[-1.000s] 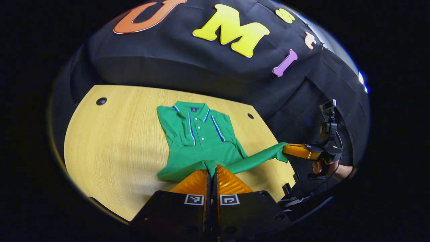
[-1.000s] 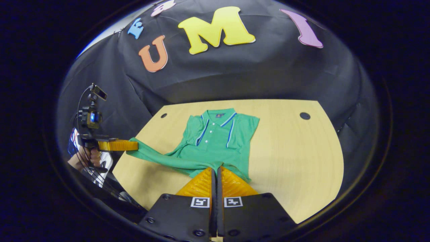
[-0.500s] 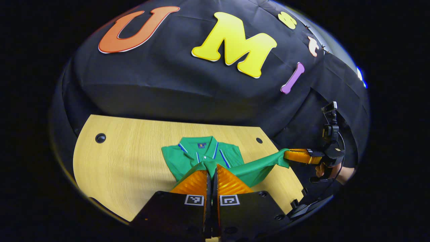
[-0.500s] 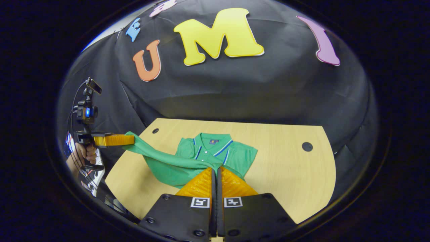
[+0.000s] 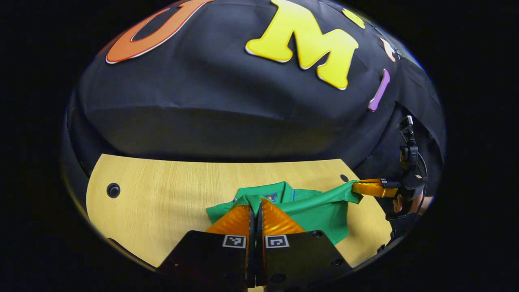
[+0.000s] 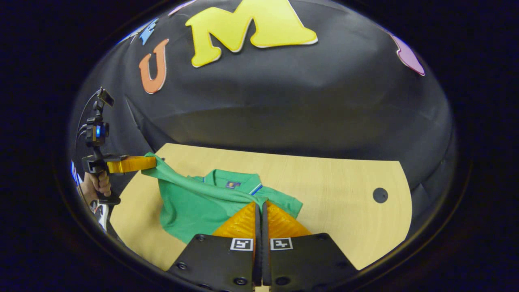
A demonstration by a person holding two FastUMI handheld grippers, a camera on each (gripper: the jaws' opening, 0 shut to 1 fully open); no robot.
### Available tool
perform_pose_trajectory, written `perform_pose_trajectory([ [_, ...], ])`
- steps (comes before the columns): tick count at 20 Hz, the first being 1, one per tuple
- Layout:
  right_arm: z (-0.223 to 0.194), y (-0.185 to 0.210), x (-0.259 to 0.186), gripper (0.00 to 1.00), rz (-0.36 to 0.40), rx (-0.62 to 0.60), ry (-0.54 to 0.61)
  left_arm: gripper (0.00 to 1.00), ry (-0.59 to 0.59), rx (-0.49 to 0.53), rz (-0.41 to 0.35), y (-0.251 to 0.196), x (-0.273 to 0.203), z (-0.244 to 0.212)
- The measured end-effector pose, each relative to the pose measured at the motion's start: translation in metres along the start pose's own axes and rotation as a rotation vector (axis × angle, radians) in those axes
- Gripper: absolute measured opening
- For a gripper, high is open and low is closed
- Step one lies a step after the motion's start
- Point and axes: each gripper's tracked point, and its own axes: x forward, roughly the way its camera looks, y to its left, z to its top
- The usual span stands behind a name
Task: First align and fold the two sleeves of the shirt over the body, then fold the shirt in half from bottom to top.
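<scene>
A green polo shirt (image 5: 320, 211) lies on the wooden table (image 5: 162, 190), its collar (image 5: 275, 190) toward the wall. My left gripper (image 5: 255, 202) is shut on one corner of the bottom hem, held just above the collar. At the far right, my right gripper (image 5: 354, 187) pinches the other hem corner, the hem taut between them. In the right gripper view the shirt (image 6: 190, 207) is doubled over; my right gripper (image 6: 261, 205) is shut on the hem near the collar (image 6: 231, 178), and the left gripper (image 6: 154, 161) holds the far corner. The placket is hidden under the fold.
The table (image 6: 344, 194) has round cable holes at its back corners (image 5: 112, 189) (image 6: 380, 195). A hand (image 6: 97, 182) grips the left gripper's handle beyond the table's edge. The black booth wall stands close behind the table.
Both grippers carried the bottom hem forward over the shirt's body, up to the collar. The buttons and stripes, visible before, are now covered by the folded lower half.
</scene>
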Motion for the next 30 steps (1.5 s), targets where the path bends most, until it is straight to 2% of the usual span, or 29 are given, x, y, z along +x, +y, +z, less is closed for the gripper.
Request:
perform_pose_trajectory([
  [4, -0.006, -0.008, 0.058, 0.01, -0.056, 0.006, 0.002, 0.04, 0.014, 0.025, 0.074, 0.020, 0.050, -0.016],
  [7, -0.010, -0.014, 0.081, 0.01, -0.096, -0.017, 0.010, 0.07, 0.056, 0.013, 0.100, 0.023, 0.071, -0.038],
  [9, -0.016, -0.016, 0.090, 0.02, -0.122, 0.000, 0.017, 0.10, 0.058, 0.002, 0.147, 0.032, 0.077, -0.044],
  [10, -0.018, -0.017, 0.090, 0.10, -0.134, 0.007, 0.020, 0.13, 0.056, -0.002, 0.154, 0.032, 0.078, -0.046],
  [11, -0.018, -0.018, 0.088, 0.12, -0.134, 0.013, 0.017, 0.20, 0.050, -0.008, 0.152, 0.030, 0.077, -0.043],
  [14, -0.005, -0.022, 0.072, 0.35, -0.160, 0.017, -0.019, 0.87, 0.003, -0.031, 0.156, 0.028, 0.073, -0.031],
  [15, 0.001, -0.021, 0.063, 0.45, -0.169, 0.027, -0.037, 1.00, -0.011, -0.036, 0.158, 0.026, 0.059, -0.024],
  [18, 0.022, -0.010, 0.027, 0.78, -0.182, 0.053, -0.105, 1.00, -0.061, -0.055, 0.171, 0.020, 0.024, -0.002],
  [19, 0.029, -0.004, 0.010, 0.75, -0.186, 0.046, -0.133, 1.00, -0.091, -0.059, 0.172, 0.013, 0.010, 0.011],
  [21, 0.048, 0.009, -0.029, 0.81, -0.199, 0.020, -0.211, 1.00, -0.176, -0.047, 0.173, 0.001, -0.031, 0.042],
  [23, 0.070, 0.025, -0.077, 0.83, -0.210, -0.008, -0.307, 1.00, -0.271, 0.002, 0.202, -0.012, -0.080, 0.075],
  [24, 0.080, 0.034, -0.101, 0.89, -0.219, -0.017, -0.354, 0.99, -0.321, 0.035, 0.218, -0.020, -0.106, 0.091],
  [26, 0.099, 0.055, -0.153, 0.86, -0.227, -0.034, -0.450, 0.98, -0.409, 0.089, 0.249, -0.037, -0.156, 0.119],
  [30, 0.107, 0.096, -0.241, 0.94, -0.238, -0.076, -0.591, 0.98, -0.532, 0.147, 0.310, -0.072, -0.235, 0.140],
])
